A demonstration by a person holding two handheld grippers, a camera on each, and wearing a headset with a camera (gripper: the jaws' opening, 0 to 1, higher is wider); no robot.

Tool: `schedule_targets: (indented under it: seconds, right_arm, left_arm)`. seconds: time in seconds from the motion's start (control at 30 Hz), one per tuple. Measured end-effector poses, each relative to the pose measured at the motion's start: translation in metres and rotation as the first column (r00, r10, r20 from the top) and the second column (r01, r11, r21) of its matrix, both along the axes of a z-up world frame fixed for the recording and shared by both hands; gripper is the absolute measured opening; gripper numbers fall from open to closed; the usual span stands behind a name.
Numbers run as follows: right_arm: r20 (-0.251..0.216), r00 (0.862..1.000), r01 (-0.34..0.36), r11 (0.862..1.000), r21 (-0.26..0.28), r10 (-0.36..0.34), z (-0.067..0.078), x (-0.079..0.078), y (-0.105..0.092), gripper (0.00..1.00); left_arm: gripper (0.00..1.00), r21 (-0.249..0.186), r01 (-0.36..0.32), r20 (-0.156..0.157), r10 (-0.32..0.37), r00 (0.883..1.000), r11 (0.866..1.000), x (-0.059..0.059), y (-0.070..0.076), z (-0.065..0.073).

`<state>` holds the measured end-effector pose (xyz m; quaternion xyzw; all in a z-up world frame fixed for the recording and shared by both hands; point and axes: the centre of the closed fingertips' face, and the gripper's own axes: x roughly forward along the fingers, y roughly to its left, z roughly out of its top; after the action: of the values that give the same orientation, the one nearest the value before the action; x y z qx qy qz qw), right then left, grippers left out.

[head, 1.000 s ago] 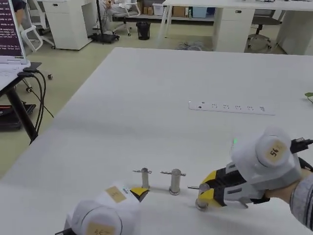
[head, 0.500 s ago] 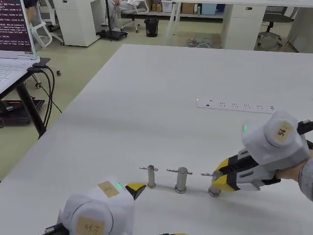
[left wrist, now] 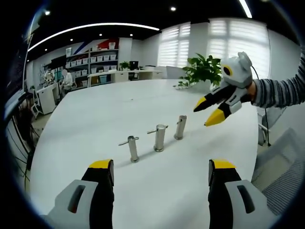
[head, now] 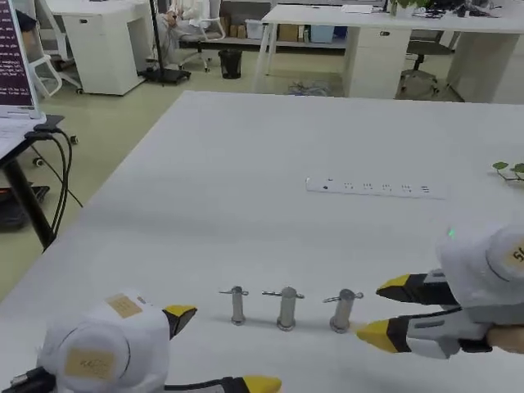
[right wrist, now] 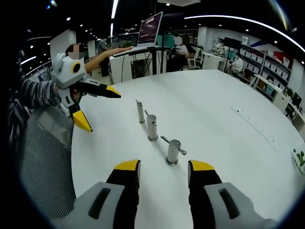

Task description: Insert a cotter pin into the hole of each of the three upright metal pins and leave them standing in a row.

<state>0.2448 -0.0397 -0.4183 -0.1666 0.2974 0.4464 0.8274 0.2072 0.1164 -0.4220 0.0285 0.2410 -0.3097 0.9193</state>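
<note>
looks to me like the job's basically done: all three metal pins (head: 286,308) stand in a row on the white bench (head: 246,164), near the person's side, each with a cotter pin (head: 273,293) through the top. right gripper (head: 370,311) sits just beside the end pin (head: 343,310), fingers (right wrist: 126,183) spread and empty. left gripper (head: 223,348) is spread and empty too, near the other end. i'd back the right one straight off, wide, without clipping that cotter pin's tail. writing: tan stickers (head: 123,305) on both grippers, digits i can't make out. laptop screen (head: 12,65) text is too small.
</note>
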Motion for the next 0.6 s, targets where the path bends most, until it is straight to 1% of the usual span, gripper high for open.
schedule_targets:
  seconds: [0.03,0.1,0.17,0.2,0.27,0.3,0.33,0.4,0.43,0.47,0.53,0.6]
  right_arm:
    - [-0.004,0.999,0.033,0.999,0.022,-0.033,0.002,-0.003,-0.001,0.37]
    - [-0.025,0.992,0.124,0.990,0.060,-0.123,0.005,-0.011,-0.004,0.41]
    - [-0.019,0.984,0.178,0.979,0.095,-0.177,0.009,-0.021,-0.005,0.46]
    - [-0.016,0.983,0.185,0.977,0.102,-0.184,0.010,-0.025,-0.005,0.49]
    - [-0.008,0.971,0.240,0.964,0.112,-0.240,0.011,-0.031,-0.009,0.53]
    - [-0.017,0.965,0.260,0.957,0.127,-0.260,0.011,-0.034,-0.008,0.55]
    - [-0.024,0.964,0.265,0.953,0.148,-0.265,0.013,-0.040,-0.005,0.56]
    - [-0.031,0.963,0.271,0.950,0.155,-0.269,0.012,-0.048,-0.003,0.57]
    - [-0.030,0.960,0.279,0.948,0.152,-0.278,0.011,-0.050,-0.002,0.57]
    - [-0.022,0.955,0.296,0.943,0.155,-0.296,0.011,-0.053,-0.003,0.58]
    - [-0.021,0.949,0.313,0.934,0.171,-0.314,0.013,-0.058,-0.002,0.62]
    - [-0.016,0.946,0.321,0.931,0.176,-0.323,0.013,-0.062,-0.001,0.65]
  left_arm:
    - [0.81,-0.005,-0.004,0.003,0.004,1.000,1.000,-0.001,0.001,0.002]
    - [0.81,-0.010,-0.014,0.005,0.014,1.000,1.000,-0.003,0.004,0.004]
    - [0.81,-0.020,-0.022,0.006,0.022,1.000,1.000,-0.005,0.006,0.006]
    - [0.81,-0.025,-0.024,0.003,0.024,1.000,0.999,-0.006,0.006,0.007]
    - [0.82,-0.021,-0.027,-0.002,0.027,1.000,0.999,-0.009,0.007,0.008]
    - [0.82,-0.016,-0.027,-0.002,0.027,1.000,0.999,-0.011,0.008,0.009]
    - [0.82,-0.016,-0.025,0.006,0.026,1.000,1.000,-0.012,0.008,0.011]
    - [0.83,-0.021,-0.029,0.015,0.029,0.999,0.999,-0.015,0.009,0.015]
    - [0.84,-0.024,-0.029,0.013,0.029,0.999,0.999,-0.016,0.009,0.016]
    - [0.85,-0.025,-0.031,0.012,0.031,0.999,0.999,-0.018,0.009,0.016]
    - [0.86,-0.026,-0.032,0.015,0.032,0.999,0.999,-0.021,0.009,0.017]
    - [0.87,-0.031,-0.037,0.013,0.037,0.999,0.999,-0.023,0.010,0.017]
